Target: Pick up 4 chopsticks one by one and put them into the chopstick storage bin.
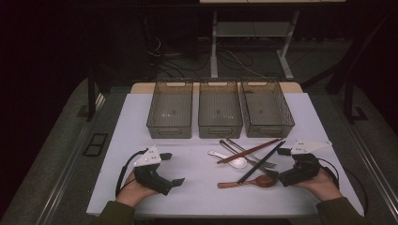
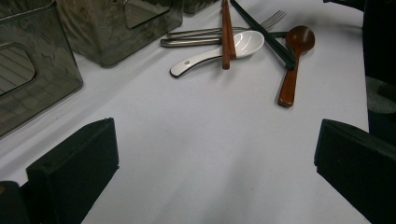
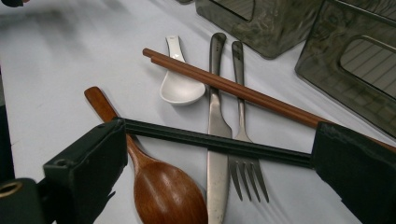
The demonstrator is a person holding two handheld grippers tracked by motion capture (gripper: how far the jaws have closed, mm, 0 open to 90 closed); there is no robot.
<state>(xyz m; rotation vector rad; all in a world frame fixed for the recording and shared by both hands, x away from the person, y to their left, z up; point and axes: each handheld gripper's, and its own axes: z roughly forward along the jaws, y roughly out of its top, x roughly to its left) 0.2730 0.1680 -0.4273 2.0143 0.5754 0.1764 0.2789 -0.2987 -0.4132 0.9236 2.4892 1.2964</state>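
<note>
A loose pile of cutlery lies on the white table [image 1: 197, 192], right of centre. It holds a white spoon [image 1: 234, 161], brown chopsticks [image 1: 251, 150], black chopsticks [image 1: 260, 162], a wooden spoon [image 1: 248, 183], a metal knife [image 3: 217, 135] and a fork [image 3: 243, 158]. My right gripper [image 1: 281, 165] rests open at the pile's right end. In the right gripper view the black chopsticks [image 3: 210, 140] run across the gap between its jaws, over the wooden spoon [image 3: 163, 191]. My left gripper [image 1: 172, 168] stands open over bare table, left of the pile, with nothing between its jaws.
Three see-through grey bins [image 1: 170, 110] [image 1: 219, 110] [image 1: 267, 108] stand side by side at the back of the table. Beyond the far edge are a desk frame and cables on a dark floor. A person's hands hold both grippers near the front edge.
</note>
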